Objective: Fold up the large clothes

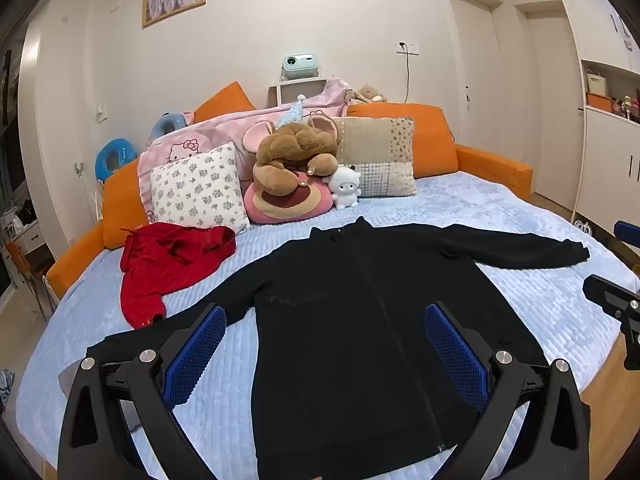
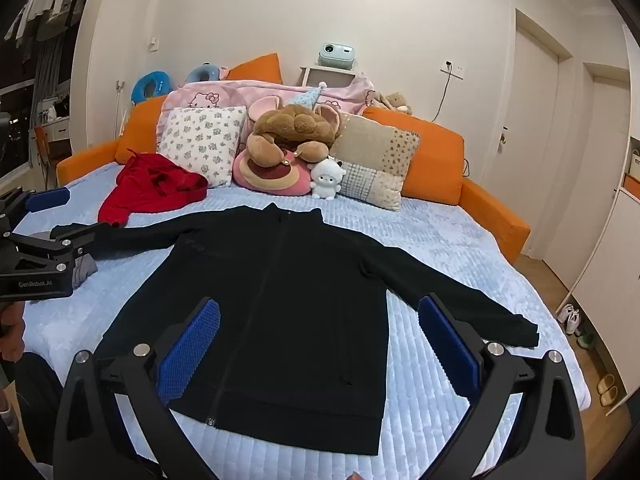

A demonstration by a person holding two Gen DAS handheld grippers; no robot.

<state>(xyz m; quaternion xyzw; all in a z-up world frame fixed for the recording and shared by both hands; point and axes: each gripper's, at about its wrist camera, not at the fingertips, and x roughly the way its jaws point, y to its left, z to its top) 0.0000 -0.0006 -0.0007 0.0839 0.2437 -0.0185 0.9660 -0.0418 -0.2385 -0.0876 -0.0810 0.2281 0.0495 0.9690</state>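
A black zip jacket [image 1: 340, 320] lies flat, front up, on the light blue bed cover [image 1: 520, 216], both sleeves spread out sideways. My left gripper [image 1: 326, 316] hovers above its lower half, jaws wide open, blue pads [image 1: 198, 356] holding nothing. In the right wrist view the same jacket [image 2: 280, 300] fills the middle, hem toward me. My right gripper [image 2: 318, 316] is also open and empty above the jacket's body. Each gripper shows at the edge of the other's view: the right gripper [image 1: 616, 300] and the left gripper [image 2: 40, 256].
A crumpled red garment [image 1: 172, 264] lies on the bed left of the jacket. Pillows [image 1: 200, 188], plush toys [image 1: 296, 160] and orange cushions [image 1: 400, 120] line the bed's head. Doors and a cabinet stand at the right; shoes [image 2: 572, 320] sit on the floor.
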